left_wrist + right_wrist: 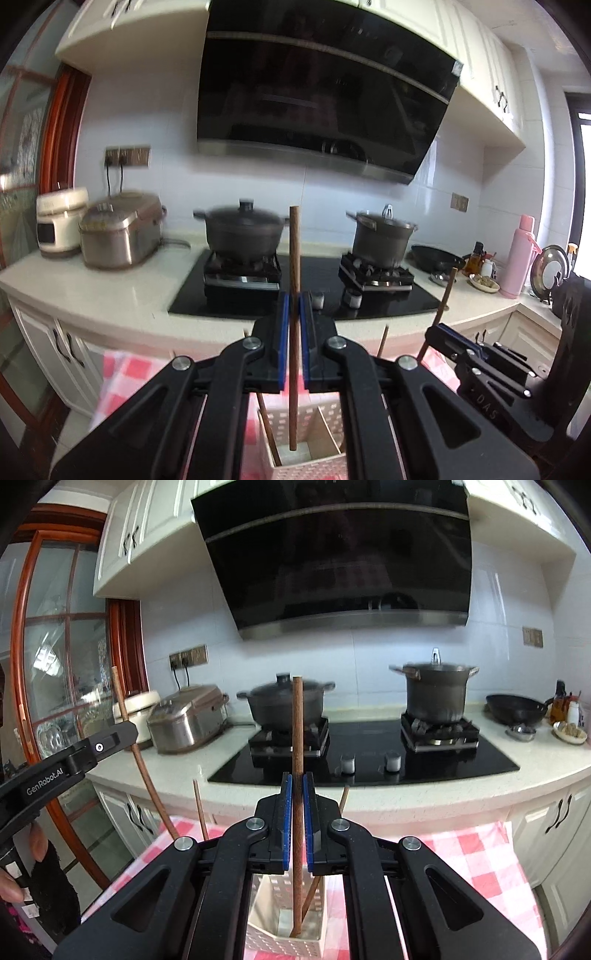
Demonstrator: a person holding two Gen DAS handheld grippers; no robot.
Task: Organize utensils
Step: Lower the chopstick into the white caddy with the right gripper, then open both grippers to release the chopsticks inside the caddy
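Across the back of both wrist views I see the black range hood [325, 92] hanging over a black glass hob [369, 753] set into the pale countertop [110, 291]. On the left burner stands a dark lidded pot [286, 701], on the right burner a taller grey stockpot [436, 692], and a black wok [515, 709] sits just beside it on the counter. To the left of the hob I make out a steel rice cooker [120, 234]; far right stands a pink flask [519, 256]. Nearer to me a red-and-white checked cloth [461, 853] covers the table.

My left gripper [294, 306] is clamped on a brown wooden chopstick [294, 280], which stands upright between the blue pads; its lower tip hangs over a compartment of the white perforated utensil holder [314, 417], and I cannot tell whether it touches the bottom. My right gripper [297, 790] is likewise closed on a second chopstick [297, 738], upright, with its lower end down inside the same holder as seen from the right wrist. Another chopstick [308, 897] leans at a slant in that holder just beside it. A thin stick [199, 808] rises near the table's edge.
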